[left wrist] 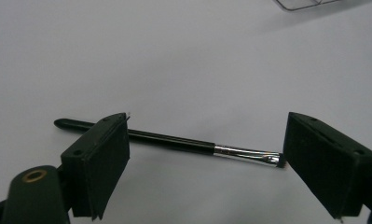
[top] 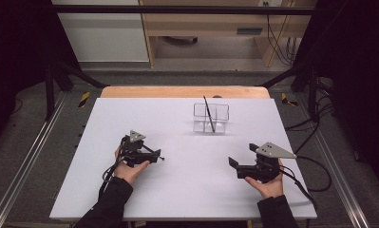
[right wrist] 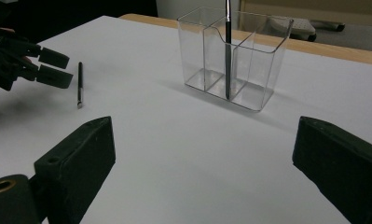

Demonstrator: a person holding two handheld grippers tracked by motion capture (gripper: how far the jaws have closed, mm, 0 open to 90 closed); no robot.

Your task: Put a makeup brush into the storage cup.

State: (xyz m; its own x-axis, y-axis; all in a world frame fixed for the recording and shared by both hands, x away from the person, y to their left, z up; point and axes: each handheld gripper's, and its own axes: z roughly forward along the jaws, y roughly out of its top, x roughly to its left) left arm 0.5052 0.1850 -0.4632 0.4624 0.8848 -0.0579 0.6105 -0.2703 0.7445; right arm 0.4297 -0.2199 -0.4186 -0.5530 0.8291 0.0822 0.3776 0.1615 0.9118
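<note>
A thin black brush (left wrist: 174,140) with a silver collar is seen lying flat on the white surface (top: 177,190), across the middle of the left gripper view. It rests just beyond the left gripper (left wrist: 204,154), whose jaws are spread wide, one at the lower left of that frame and one at the lower right. The brush's handle end passes behind the left-hand jaw and its bristle tip comes close to the right-hand jaw; whether either jaw touches it cannot be told. Nothing is gripped between them.

In the high view the left gripper (top: 151,156) is held in a hand (top: 128,170) at the centre left of the frame, low over the surface, and the brush is too small there to be made out clearly. The right gripper (top: 237,166) is held at the lower right of the frame, well apart from the brush, with its jaws also wide and holding nothing.

A clear plastic holder (top: 211,118) with several compartments stands upright in the upper middle of the high view. A second dark brush (right wrist: 228,46) is seen standing in it, leaning slightly. In the right gripper view the lying brush (right wrist: 79,84) appears at the upper left, just beside the other gripper's jaws
</note>
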